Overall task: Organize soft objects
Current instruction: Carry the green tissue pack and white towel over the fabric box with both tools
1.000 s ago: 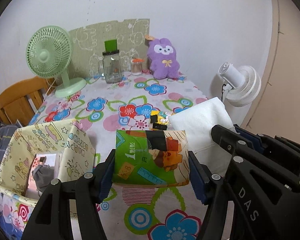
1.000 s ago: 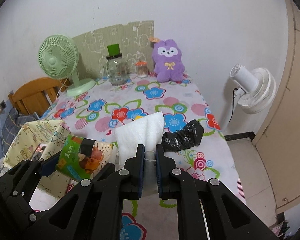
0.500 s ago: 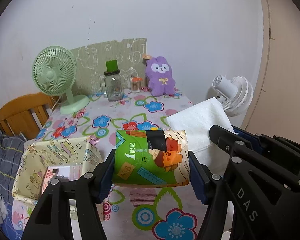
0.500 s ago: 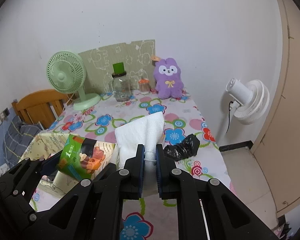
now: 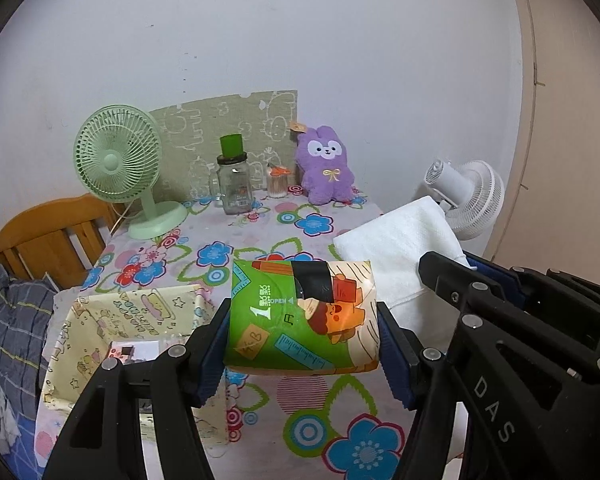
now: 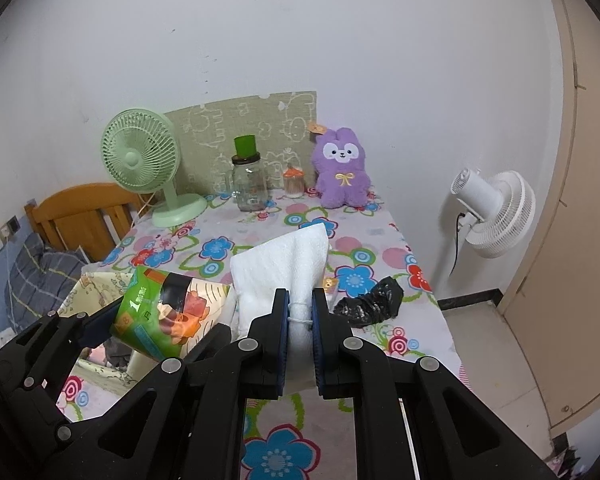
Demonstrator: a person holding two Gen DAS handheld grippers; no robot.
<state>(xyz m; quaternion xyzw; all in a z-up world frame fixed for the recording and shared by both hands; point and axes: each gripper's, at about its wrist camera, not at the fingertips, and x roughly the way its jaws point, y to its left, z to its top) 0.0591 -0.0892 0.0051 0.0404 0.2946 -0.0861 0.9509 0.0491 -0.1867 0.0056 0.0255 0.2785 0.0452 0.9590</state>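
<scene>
Compared with a second ago, both views take in more wall and more of the flowered tablecloth [image 5: 312, 224], whose far end now sits lower in the frame; the purple plush rabbit [image 5: 327, 172] and green desk fan [image 5: 118, 160] beyond the grippers look smaller, and the patterned fabric bin [image 5: 140, 312] lies further below and to the left of the left gripper than before. The grips themselves are unchanged.

The left gripper [image 5: 302, 330] holds a green tissue pack [image 5: 302, 318] squeezed crosswise between its blue pads, clear of the table. The right gripper [image 6: 300, 320] is pinched almost closed on a folded white towel [image 6: 288, 268], which fans out ahead of its jaws; the two held items are just beside each other, pack to the left.

The pack shows a large "1", the word "OPEN" with an arrow and a cartoon figure; a black tape strip covers part of the print, and the smaller characters cannot be read. "DAS" is moulded on the right gripper's body in the left view.

A crumpled black bag [image 6: 370, 300] lies on the table just right of the right gripper. The bin's contents are partly hidden behind the gripper arms.
</scene>
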